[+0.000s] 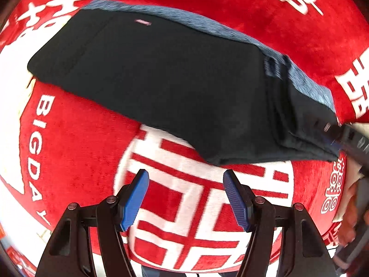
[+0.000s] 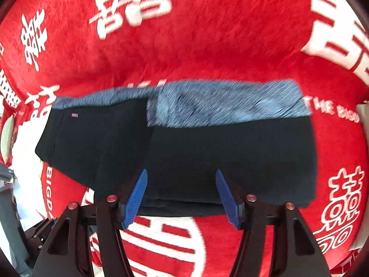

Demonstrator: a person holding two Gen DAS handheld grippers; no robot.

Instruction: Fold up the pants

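Black pants, of soft dark fabric with a fuzzy blue-grey lining showing along the far edge, lie folded into a flat stack on a plush red blanket printed with large white double-happiness characters and the words "BIGDAY". A tiny pink-and-white label sits on the top layer near the far end of the stack. From the left wrist view the bundle runs diagonally across the blanket, its layered folded edges piled up at the right end.

The left gripper hovers over a big white-and-red character just short of the pants' near edge, its blue ribbed fingers spread wide apart with nothing between them and not touching the cloth.

The right gripper hangs above the near edge of the folded pants, its blue fingers likewise held well apart and holding nothing; whether the tips brush the fabric I cannot tell. Its dark body is blurred at the right edge of the left wrist view.
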